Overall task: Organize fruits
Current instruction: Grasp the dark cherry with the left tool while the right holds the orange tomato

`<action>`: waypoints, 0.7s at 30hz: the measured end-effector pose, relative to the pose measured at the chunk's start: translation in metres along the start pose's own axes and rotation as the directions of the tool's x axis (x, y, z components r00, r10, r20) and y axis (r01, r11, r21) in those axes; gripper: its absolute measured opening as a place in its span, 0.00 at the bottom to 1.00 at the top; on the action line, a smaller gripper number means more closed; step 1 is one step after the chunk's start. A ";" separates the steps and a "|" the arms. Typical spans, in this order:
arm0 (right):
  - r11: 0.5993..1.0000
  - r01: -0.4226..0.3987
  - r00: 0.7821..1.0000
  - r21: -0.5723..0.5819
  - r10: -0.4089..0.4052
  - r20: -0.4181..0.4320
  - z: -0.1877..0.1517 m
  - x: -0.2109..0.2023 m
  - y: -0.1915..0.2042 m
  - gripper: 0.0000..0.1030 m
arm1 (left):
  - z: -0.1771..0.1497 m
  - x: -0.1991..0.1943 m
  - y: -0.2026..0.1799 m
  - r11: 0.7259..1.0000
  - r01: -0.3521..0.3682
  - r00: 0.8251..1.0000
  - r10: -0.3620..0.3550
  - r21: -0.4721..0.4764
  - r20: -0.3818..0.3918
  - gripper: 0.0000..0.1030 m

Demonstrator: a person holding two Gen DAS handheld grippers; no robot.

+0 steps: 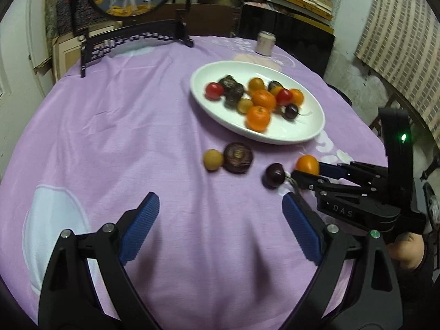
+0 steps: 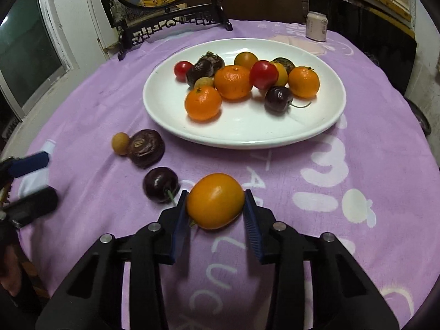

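A white oval plate (image 2: 247, 140) (image 1: 277, 137) on the purple cloth holds several fruits: mandarins, red tomatoes, dark chestnut-like pieces and a cherry. In front of it on the cloth lie a small tan fruit (image 2: 120, 143) (image 1: 213, 159), a dark brown wrinkled fruit (image 2: 145, 147) (image 1: 238, 157) and a dark cherry (image 2: 161, 183) (image 1: 274, 175). My right gripper (image 2: 216, 198) (image 1: 308, 170) is shut on an orange-yellow fruit (image 2: 216, 200) (image 1: 307, 164) that rests low on the cloth, just right of the cherry. My left gripper (image 1: 220, 200) (image 2: 41, 181) stands open and empty, short of the loose fruits.
A black carved stand (image 2: 176, 23) with a round painted screen occupies the table's far left. A small white jar (image 2: 316, 26) sits at the far right. The round table's edge curves close on the left and right. A hand (image 1: 407, 250) holds the right gripper.
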State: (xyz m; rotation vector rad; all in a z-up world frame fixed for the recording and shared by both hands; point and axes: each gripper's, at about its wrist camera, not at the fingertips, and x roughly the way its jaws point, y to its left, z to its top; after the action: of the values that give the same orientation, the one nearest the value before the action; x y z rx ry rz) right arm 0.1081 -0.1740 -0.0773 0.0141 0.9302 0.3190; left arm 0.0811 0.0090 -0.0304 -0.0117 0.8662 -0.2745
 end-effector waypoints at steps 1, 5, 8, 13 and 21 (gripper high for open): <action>1.000 0.001 1.000 0.004 -0.001 0.010 -0.001 -0.004 -0.001 0.38 | 0.001 0.003 -0.005 1.000 0.001 1.000 -0.001 0.011 -0.007 0.90; 0.999 0.022 0.998 0.045 -0.025 0.053 -0.010 -0.030 -0.021 0.38 | 0.005 0.016 -0.028 0.999 0.019 0.999 -0.017 0.049 -0.041 0.90; 0.995 0.032 0.997 0.093 -0.038 0.068 -0.022 -0.044 -0.043 0.39 | 0.008 0.034 -0.039 0.999 0.039 0.995 -0.037 0.024 -0.090 0.89; 0.989 0.016 0.997 0.144 -0.027 0.078 -0.039 -0.054 -0.070 0.39 | 0.018 0.059 -0.056 1.000 0.026 0.992 -0.026 0.001 -0.126 0.87; 0.988 -0.021 0.995 0.155 0.006 0.100 -0.045 -0.062 -0.083 0.39 | 0.025 0.093 -0.075 0.996 -0.082 0.984 0.086 0.034 -0.153 0.40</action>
State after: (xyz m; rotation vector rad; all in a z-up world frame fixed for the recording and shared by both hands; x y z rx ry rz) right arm 0.0602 -0.2761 -0.0684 0.1787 0.8546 0.2554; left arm 0.1391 -0.0885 -0.0750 0.0722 1.0143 -0.2098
